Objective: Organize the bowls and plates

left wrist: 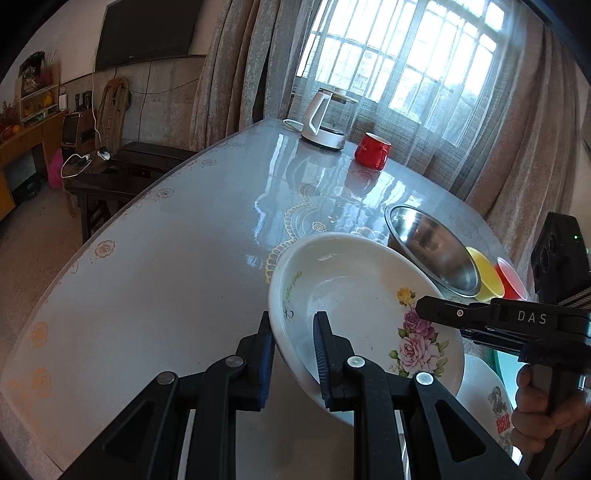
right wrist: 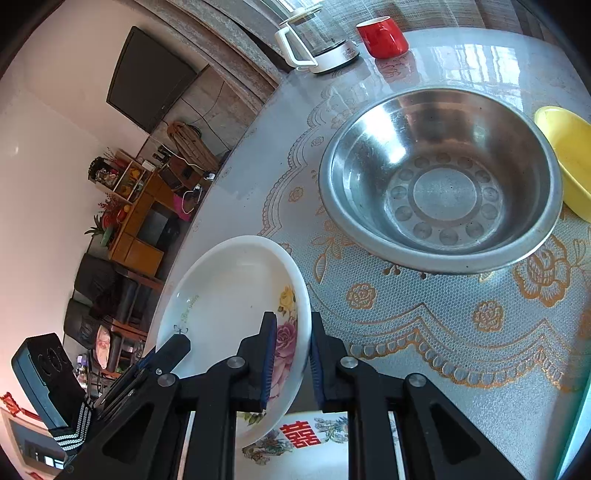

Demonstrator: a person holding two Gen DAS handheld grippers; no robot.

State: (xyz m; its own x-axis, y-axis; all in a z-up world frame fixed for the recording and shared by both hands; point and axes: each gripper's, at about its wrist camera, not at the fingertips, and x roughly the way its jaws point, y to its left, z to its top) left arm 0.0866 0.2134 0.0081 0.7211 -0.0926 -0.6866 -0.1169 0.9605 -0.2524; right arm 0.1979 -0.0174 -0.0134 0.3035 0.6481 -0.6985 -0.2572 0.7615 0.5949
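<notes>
White floral plate (left wrist: pixel 354 295) is lifted and tilted above the tabletop (left wrist: pixel 166 258), held at two spots on its rim. Left gripper (left wrist: pixel 293 354) fingers straddle the near-left rim, one blue pad outside, one inside the dish, clamped on it. Right gripper (right wrist: pixel 291 354) fingers sit either side of the rim by the pink rose print, clamped on the same plate (right wrist: pixel 236 306). Left view shows the right gripper (left wrist: pixel 424 308) coming in from the right, tip over the rose decal, with a hand (left wrist: pixel 543 410) on its handle.

Below the lifted plate, partly hidden, lies another white plate (left wrist: pixel 491 398) with a cartoon print; in the right view the plate under it (right wrist: pixel 306 443) shows a red double-happiness character. Cannot tell if these are one plate or two.

Steel bowl (right wrist: pixel 439 181) sits upright on the lace-pattern mat (right wrist: pixel 424 321), just beyond the held plate. Yellow bowl (right wrist: pixel 569 155) is just beside the steel bowl's right rim; touching or not, cannot tell. Red bowl (left wrist: pixel 511 280) is next to the yellow bowl (left wrist: pixel 485 277) in the left view.

Far end of tabletop: glass kettle (left wrist: pixel 328 118) with white handle and base, red mug (left wrist: pixel 373 149) near it. TV (left wrist: pixel 147 33) on wall, curtains (left wrist: pixel 236 66) by window.
</notes>
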